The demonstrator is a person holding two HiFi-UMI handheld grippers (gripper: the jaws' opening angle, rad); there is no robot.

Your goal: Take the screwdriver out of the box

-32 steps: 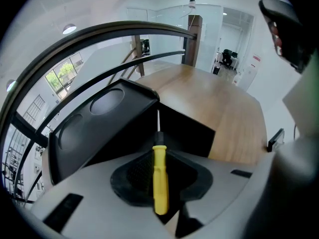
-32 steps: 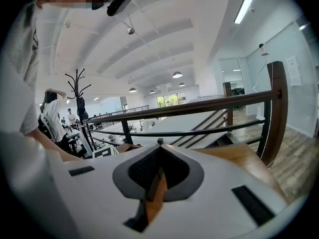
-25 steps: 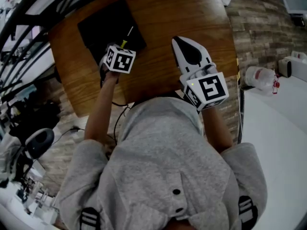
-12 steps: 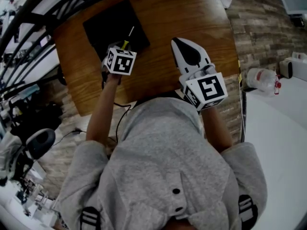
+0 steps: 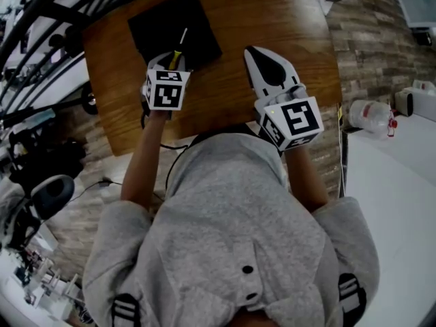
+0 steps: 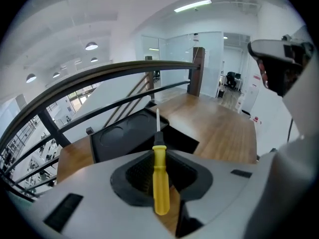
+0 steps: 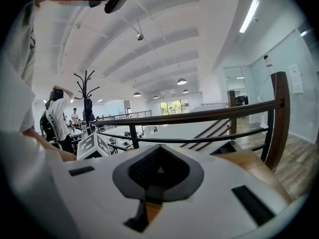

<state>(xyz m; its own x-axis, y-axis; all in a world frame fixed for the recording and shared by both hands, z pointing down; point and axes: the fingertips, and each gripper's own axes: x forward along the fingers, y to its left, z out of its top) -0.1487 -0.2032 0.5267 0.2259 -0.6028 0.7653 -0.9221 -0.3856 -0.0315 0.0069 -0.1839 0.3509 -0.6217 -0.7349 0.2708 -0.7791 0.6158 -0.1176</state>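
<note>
Left gripper view shows screwdriver (image 6: 160,183) shaft pointing forward.

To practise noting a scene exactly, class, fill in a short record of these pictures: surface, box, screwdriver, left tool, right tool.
Surface: wooden table
Box: black box, flat, on the table's far left part
Screwdriver: screwdriver with a yellow handle, its thin metal shaft pointing away over the box
Left tool: left tool shut on the screwdriver's handle
Right tool: right tool shut with nothing in it, over bare wood to the right of the box
</note>
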